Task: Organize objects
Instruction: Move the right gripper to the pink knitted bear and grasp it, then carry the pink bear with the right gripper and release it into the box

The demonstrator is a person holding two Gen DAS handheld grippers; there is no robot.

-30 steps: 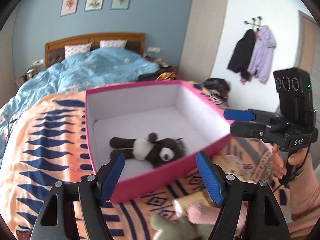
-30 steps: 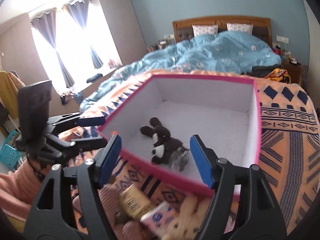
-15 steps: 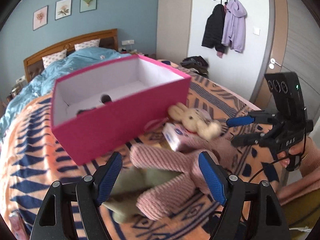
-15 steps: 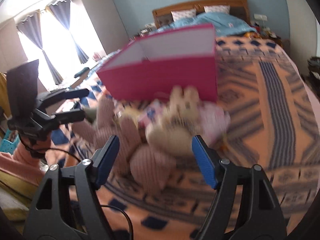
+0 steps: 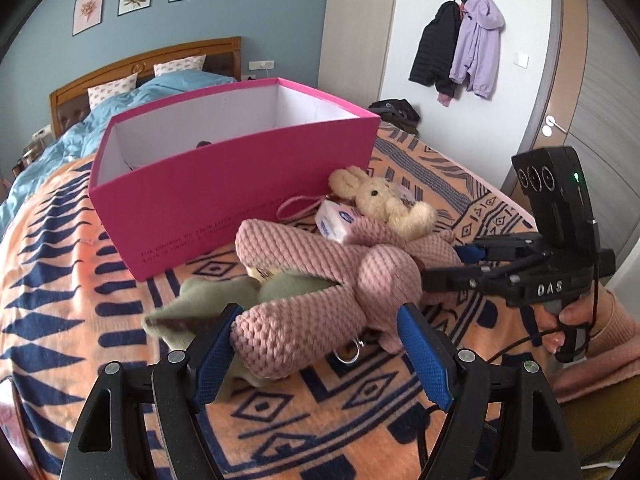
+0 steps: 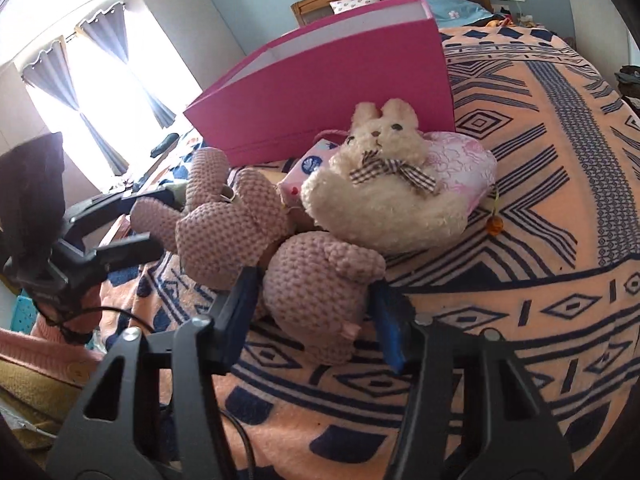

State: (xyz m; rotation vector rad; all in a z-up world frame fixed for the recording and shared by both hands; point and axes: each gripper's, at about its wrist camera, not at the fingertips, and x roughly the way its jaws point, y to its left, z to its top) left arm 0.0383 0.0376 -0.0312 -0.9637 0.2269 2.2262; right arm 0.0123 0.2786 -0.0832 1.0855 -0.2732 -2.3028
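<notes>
A pink knitted plush (image 5: pixel 320 280) lies on the patterned blanket in front of the pink box (image 5: pixel 240 184). My left gripper (image 5: pixel 320 344) is open, its pads on either side of one knitted limb. My right gripper (image 6: pixel 316 312) is open around the plush's other rounded end (image 6: pixel 320 280); it also shows in the left wrist view (image 5: pixel 472 264). A cream bunny (image 6: pixel 384 184) lies on a pink pillow (image 6: pixel 464 160). A tissue pack (image 5: pixel 336 220) and a green plush (image 5: pixel 208 300) lie beside the knitted plush. A dark toy barely shows inside the box (image 5: pixel 204 144).
The box (image 6: pixel 328 80) stands on the orange and navy blanket (image 6: pixel 540 200) just behind the pile. A blue duvet and headboard (image 5: pixel 144 68) lie beyond. Coats (image 5: pixel 460 48) hang on the right wall. A bright window (image 6: pixel 100 92) is on the left.
Both grippers have dropped from over the box down to the toy pile in front of it. Their open pads now flank the pink knitted plush.
</notes>
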